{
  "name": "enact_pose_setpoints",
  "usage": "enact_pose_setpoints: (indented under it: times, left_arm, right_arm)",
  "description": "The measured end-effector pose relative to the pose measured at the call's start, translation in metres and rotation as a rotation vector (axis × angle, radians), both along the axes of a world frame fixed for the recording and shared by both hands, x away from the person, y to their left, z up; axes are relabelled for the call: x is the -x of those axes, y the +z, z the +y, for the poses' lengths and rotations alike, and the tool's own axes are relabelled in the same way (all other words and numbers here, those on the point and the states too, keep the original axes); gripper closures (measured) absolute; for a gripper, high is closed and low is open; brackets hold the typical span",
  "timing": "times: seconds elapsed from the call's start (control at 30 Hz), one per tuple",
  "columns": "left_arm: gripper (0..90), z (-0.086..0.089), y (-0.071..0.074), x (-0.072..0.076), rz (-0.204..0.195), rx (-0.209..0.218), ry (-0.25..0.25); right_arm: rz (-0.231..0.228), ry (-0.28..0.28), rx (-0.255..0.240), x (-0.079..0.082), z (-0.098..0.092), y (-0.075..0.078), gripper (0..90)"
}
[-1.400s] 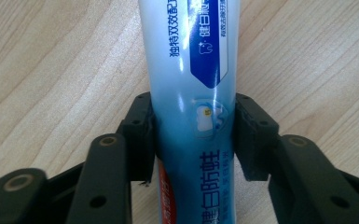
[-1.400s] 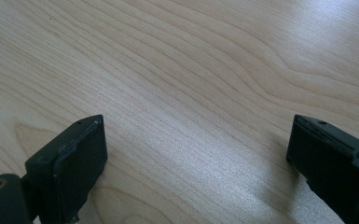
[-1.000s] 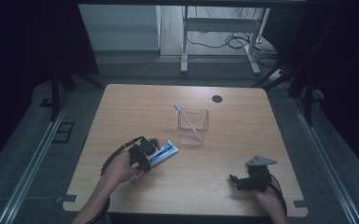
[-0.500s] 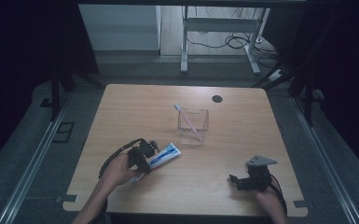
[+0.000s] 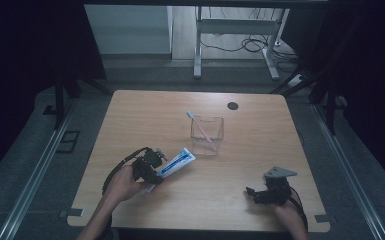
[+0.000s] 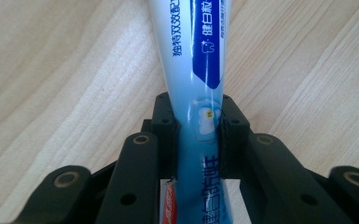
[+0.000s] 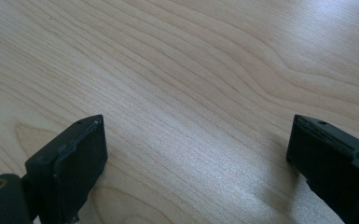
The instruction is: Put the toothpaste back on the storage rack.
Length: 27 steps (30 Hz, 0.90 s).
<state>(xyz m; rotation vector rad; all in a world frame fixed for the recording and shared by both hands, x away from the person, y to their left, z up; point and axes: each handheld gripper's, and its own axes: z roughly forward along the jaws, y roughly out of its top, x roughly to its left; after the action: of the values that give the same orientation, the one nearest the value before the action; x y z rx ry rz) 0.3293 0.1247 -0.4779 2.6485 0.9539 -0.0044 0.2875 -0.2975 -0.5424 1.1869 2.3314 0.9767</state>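
The left tongs (image 6: pixel 198 135) had pinched the toothpaste tube (image 5: pixel 176 161) near its tail, low over the desk (image 5: pixel 145 120). Next, probably: lift it into the clear cup (image 5: pixel 206 135) (toothbrush (image 5: pixel 200 126) inside). The right tongs (image 7: pixel 198 154) rested wide, empty.

The high view is looking forward and down from above; both gripper views are sitting close behind their fingers (image 6: pixel 165 126), sharing its table (image 5: pixel 260 200).

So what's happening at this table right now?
A person works with a gripper in each hand. The left gripper is clamped on a toothpaste tube, pointing it toward a clear cup that holds a toothbrush. The right gripper rests open over bare table.
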Motion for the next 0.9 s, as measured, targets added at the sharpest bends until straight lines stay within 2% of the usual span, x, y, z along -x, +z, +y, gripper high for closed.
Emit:
enact_pose_setpoints:
  times: [0.33,0.53,0.9]
  left_arm:
    - [73.2,0.009,0.009,0.008,-0.073,0.096,-0.003]
    - [73.2,0.014,0.017,0.013,-0.131,0.155,-0.007]
    - [73.2,0.021,0.031,0.014,-0.211,0.25,0.017]
  right_arm:
    - [0.0,0.0,0.0,0.0,0.0,0.0,4.8]
    - [0.0,0.0,0.0,0.0,0.0,0.0,4.8]
    - [-0.001,0.002,0.0,0.0,0.0,0.0,4.8]
